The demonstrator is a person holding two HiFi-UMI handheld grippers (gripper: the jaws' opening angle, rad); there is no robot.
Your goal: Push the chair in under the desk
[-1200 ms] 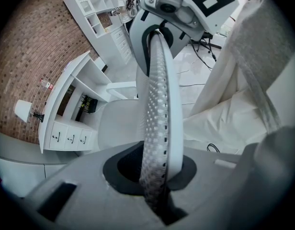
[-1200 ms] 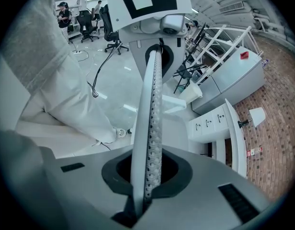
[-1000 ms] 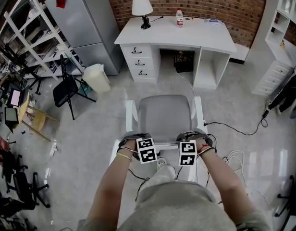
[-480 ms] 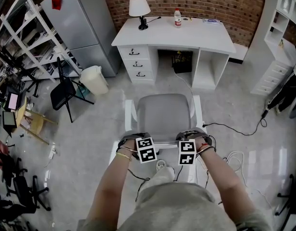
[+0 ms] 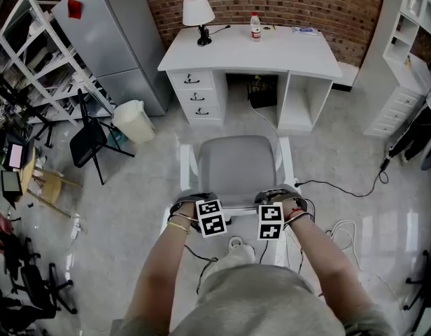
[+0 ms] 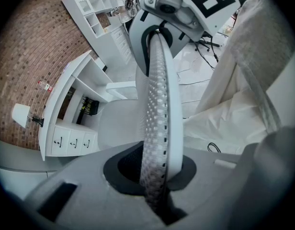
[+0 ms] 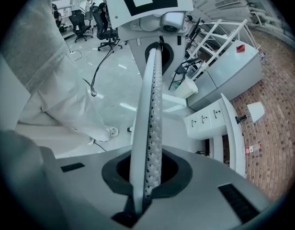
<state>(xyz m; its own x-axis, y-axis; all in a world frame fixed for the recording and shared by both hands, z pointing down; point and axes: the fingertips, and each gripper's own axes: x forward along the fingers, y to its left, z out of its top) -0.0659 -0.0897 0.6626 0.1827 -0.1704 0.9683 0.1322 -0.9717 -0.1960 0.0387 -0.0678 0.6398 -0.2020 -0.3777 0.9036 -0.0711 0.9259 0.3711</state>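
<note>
Clenching the chair backrest, left gripper and right gripper jaws show only in gripper views; head view shows chair apart from bench.

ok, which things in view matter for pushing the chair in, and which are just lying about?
Job: grey-seated white office chair; white three-drawer desk; left hand-held gripper and right hand-held gripper, both clamped on the chair's mesh back.
Lying about: white table lamp, red-capped clear bottle, cream waste bin, black folding chair, silver fridge.
</note>
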